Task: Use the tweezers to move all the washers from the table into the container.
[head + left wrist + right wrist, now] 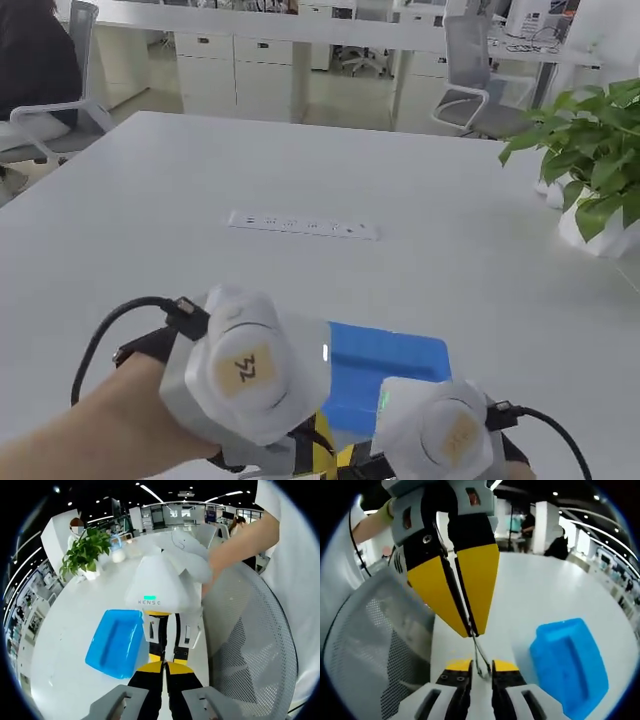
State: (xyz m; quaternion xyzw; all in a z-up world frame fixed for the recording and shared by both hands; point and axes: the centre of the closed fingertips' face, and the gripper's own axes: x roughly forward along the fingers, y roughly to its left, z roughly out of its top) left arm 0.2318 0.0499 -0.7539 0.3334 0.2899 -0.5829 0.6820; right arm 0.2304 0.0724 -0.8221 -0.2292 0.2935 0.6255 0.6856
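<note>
Left tongs (472, 632) and right tongs (481, 666) meet tip to tip over the near edge of the table (330, 170).
The left tongs are pressed together on the thin metal tweezers (479, 655). The tweezers' free end lies between the narrowly parted right tongs, and I cannot tell whether those grip it. The container (385, 365), blue and rectangular with rounded corners, sits on the table just beyond both, close to the near edge. A mesh chair (380, 645) stands just off that edge. Farther out, open white surface runs to a strip (303, 225) at mid-table, with a plant (590, 150) at the right edge.
</note>
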